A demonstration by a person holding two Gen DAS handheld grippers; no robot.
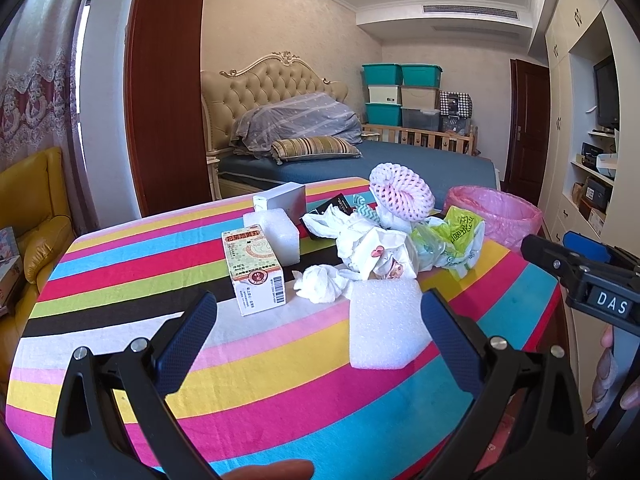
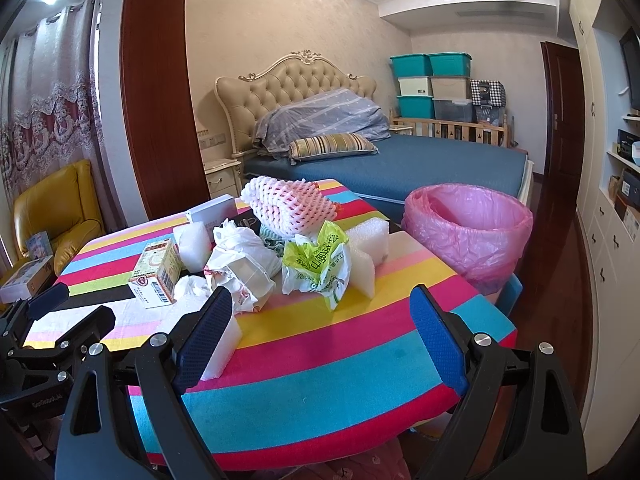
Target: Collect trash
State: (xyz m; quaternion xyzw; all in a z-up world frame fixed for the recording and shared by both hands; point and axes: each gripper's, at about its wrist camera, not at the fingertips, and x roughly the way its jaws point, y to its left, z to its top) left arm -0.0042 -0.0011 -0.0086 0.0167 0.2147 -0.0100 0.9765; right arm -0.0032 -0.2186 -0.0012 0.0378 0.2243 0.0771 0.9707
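Note:
Trash lies piled on a striped tablecloth [image 1: 260, 364]: a medicine box [image 1: 254, 268], white foam blocks [image 1: 384, 324], crumpled tissue [image 1: 320, 282], white wrappers [image 1: 372, 248], a green plastic bag [image 1: 452, 240] and pink foam netting [image 1: 400, 192]. A bin with a pink liner [image 1: 496, 212] stands past the table's right edge. My left gripper [image 1: 318, 332] is open and empty just short of the near foam block. My right gripper [image 2: 320, 328] is open and empty, near the green bag [image 2: 316, 264]; its left finger is beside a foam block [image 2: 224, 344]. The bin [image 2: 468, 228] is to its right.
A bed [image 2: 400, 160] lies behind the table. A yellow armchair [image 2: 56, 208] is at the left, a wooden post [image 2: 156, 80] behind the table, cabinets [image 2: 608, 200] at the right. A white box [image 1: 284, 200] and dark packet [image 1: 340, 204] sit at the table's back.

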